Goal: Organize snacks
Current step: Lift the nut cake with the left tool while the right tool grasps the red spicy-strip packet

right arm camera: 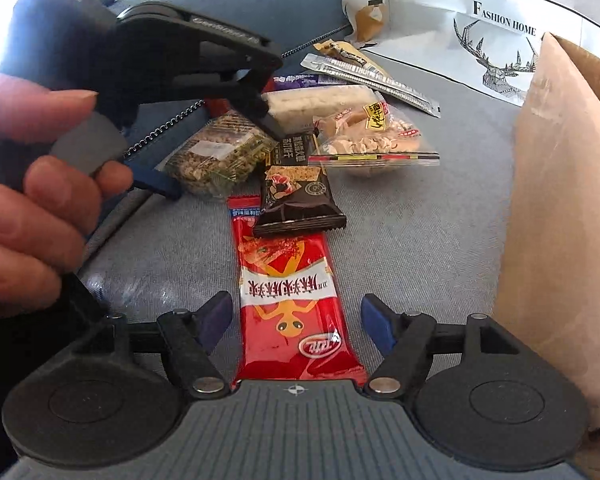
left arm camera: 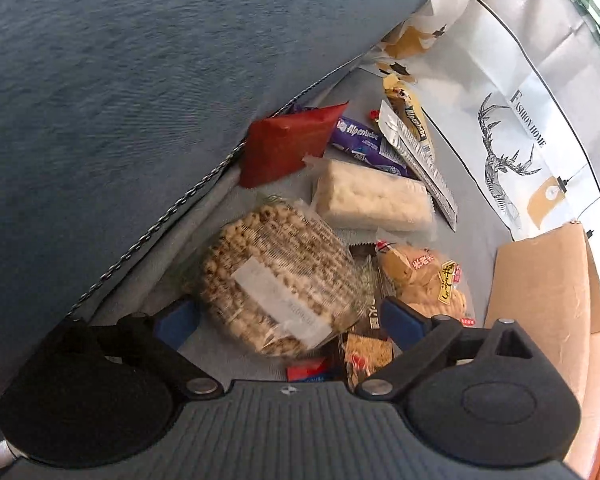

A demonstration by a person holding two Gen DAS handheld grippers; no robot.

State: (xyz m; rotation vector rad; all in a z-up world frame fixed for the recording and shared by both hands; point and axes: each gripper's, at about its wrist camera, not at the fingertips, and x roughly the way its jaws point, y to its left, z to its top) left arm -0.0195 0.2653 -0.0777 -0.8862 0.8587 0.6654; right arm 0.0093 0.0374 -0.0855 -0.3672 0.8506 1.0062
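Snacks lie on a grey sofa seat point(right arm camera: 420, 240). My left gripper point(left arm camera: 290, 320) is open, its blue pads either side of a clear pack of puffed grain rounds point(left arm camera: 276, 276), which also shows in the right wrist view point(right arm camera: 216, 152). My right gripper point(right arm camera: 296, 320) is open, straddling the near end of a long red snack packet point(right arm camera: 292, 300). A black cracker packet point(right arm camera: 296, 196) lies over its far end. Beyond lie a bag of tan biscuits point(right arm camera: 364, 136), a white wafer bar point(left arm camera: 372, 200), a purple Alpenliebe pack point(left arm camera: 364, 140) and a red pouch point(left arm camera: 284, 144).
A brown cardboard box point(right arm camera: 560, 220) stands at the right. A white "Fashion Home" paper bag point(right arm camera: 480, 40) stands behind the snacks. A blue sofa cushion point(left arm camera: 140, 80) rises on the left. The person's hand point(right arm camera: 28, 200) holds the left gripper.
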